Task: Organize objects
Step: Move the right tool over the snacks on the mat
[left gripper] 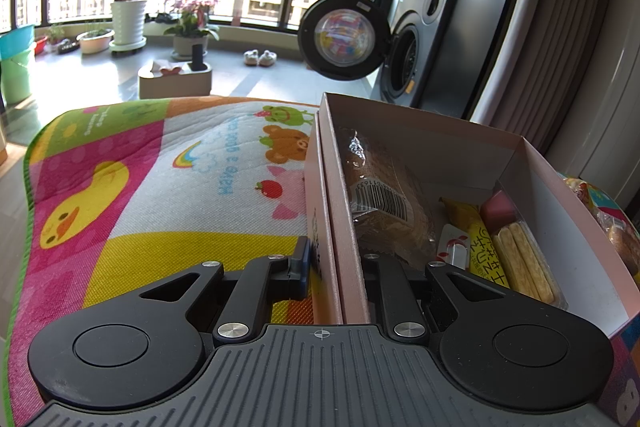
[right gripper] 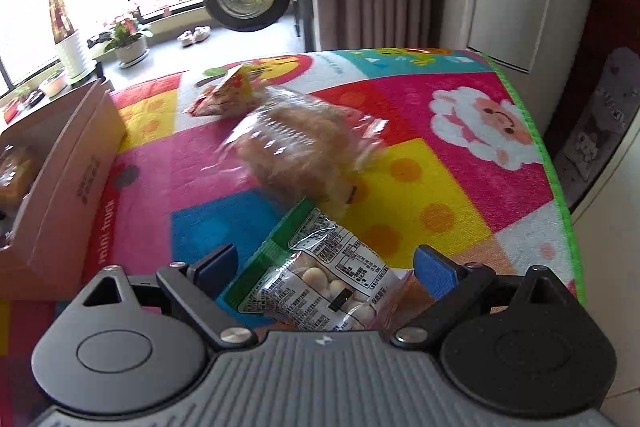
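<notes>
Task judged partly complete. The left gripper [left gripper: 334, 267] straddles the near left wall of the pink box [left gripper: 560, 211]: one finger stands outside the wall and one inside, and they appear pinched on it, steadying the box. Already packed inside the box, ahead and to the right of that gripper, are a wrapped bread [left gripper: 384, 203], a yellow sachet [left gripper: 476, 239] and a tray of biscuit sticks [left gripper: 524, 259]. Still outstanding on the play mat [right gripper: 460, 187]: a green-edged packet of round snacks [right gripper: 320, 279] lying between the spread fingers of the right gripper [right gripper: 324, 263], not yet gripped; a bagged bread [right gripper: 304, 151] just ahead of it, blurred; and a red-and-yellow packet [right gripper: 228, 95] farther ahead. The box lies to that gripper's left. By this count, three items remain to transfer.
</notes>
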